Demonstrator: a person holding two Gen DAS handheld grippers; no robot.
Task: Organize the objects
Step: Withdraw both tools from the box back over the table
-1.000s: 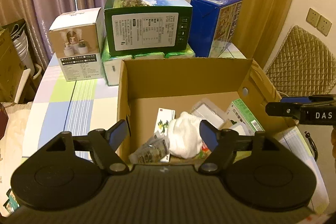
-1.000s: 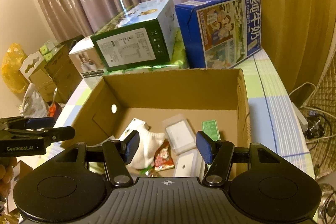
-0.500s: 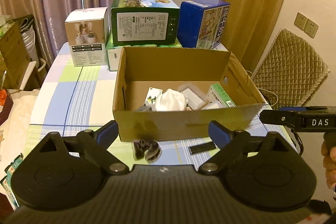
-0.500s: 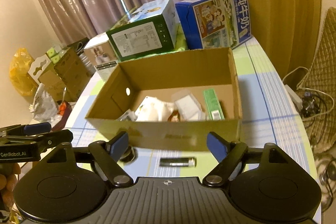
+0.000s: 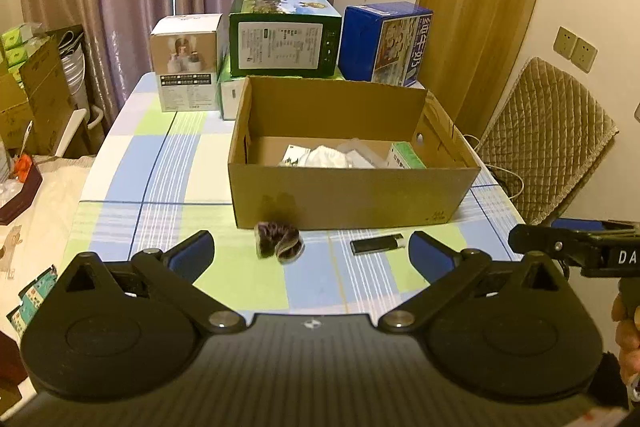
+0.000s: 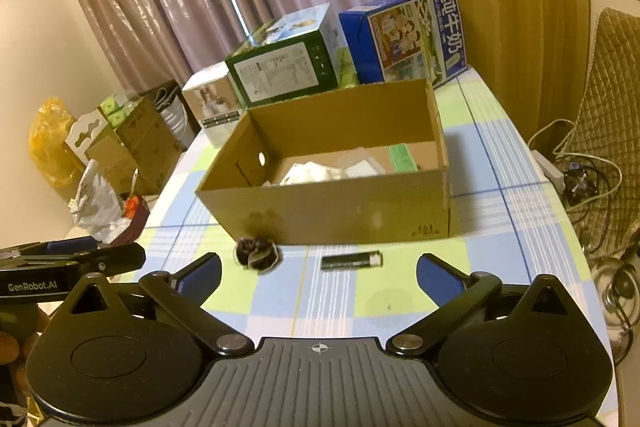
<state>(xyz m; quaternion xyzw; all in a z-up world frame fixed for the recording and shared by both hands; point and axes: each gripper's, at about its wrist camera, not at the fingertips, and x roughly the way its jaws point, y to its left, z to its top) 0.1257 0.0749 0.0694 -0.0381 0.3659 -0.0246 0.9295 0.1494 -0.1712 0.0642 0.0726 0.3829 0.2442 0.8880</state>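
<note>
Cardboard box [image 5: 352, 195] partly filled on checked worktop [image 5: 160, 163]; dark scrunchie [image 5: 279, 245] and black lighter [image 5: 377, 244] loose just before it. Left claw [image 5: 312, 253] and right claw [image 6: 319, 273] spread, empty, hovering short. Next, probably: descend, pinch lighter across width, drop into box.

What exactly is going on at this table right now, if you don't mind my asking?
A person is tidying loose items into the open cardboard box, holding tongs in each hand. Both the left tongs and the right tongs are open and empty, hovering short of the box. A dark scrunchie and a black lighter lie on the checked tablecloth in front of it.
</note>
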